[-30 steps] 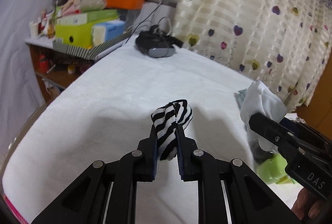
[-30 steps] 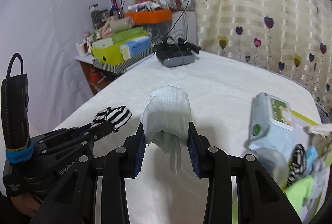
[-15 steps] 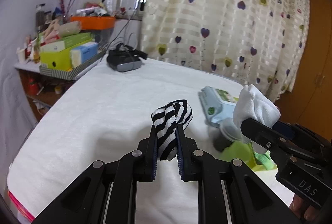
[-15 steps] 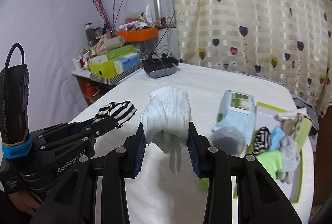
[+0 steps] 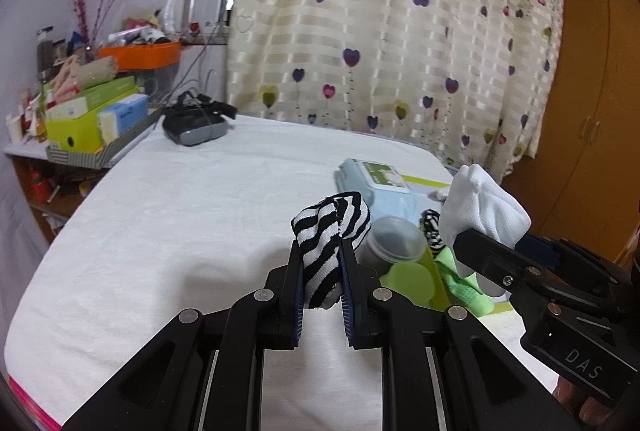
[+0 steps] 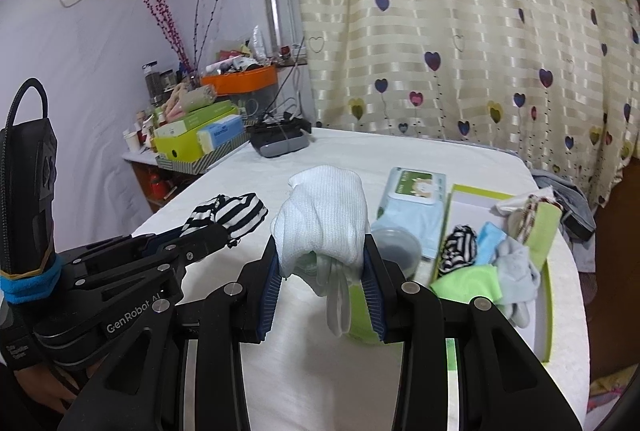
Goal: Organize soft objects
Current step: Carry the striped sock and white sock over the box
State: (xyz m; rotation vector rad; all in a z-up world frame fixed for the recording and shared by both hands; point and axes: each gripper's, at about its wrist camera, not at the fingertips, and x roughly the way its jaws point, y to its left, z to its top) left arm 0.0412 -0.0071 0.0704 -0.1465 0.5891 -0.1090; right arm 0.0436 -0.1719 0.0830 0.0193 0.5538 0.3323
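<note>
Both tools are full. One, the left tool [image 5: 321, 273], is squeezed tight on a striped sock [image 5: 330, 231] that is rolled into a little ball, so it cannot fall out. Its two fingers sit close together because this sock is thin. Next to it, the right tool [image 6: 320, 271] is clamped on a white sock [image 6: 326, 227]. Those fingers sit wider because the white bundle is fat, and a loose bit hangs down in the middle.

Each sock is held up in the air, above the white bench [image 5: 180, 215], not lying on it.

Over on the right sits a green box [image 6: 550, 267] with its lid [image 6: 480, 201] open at the far side. More soft socks [image 6: 486, 263] are piled inside. A wipes pack [image 6: 416, 191] and a round cup [image 6: 398, 243] sit just left of it.

My guess is the two socks go in that box next, since the other soft things are already there.
</note>
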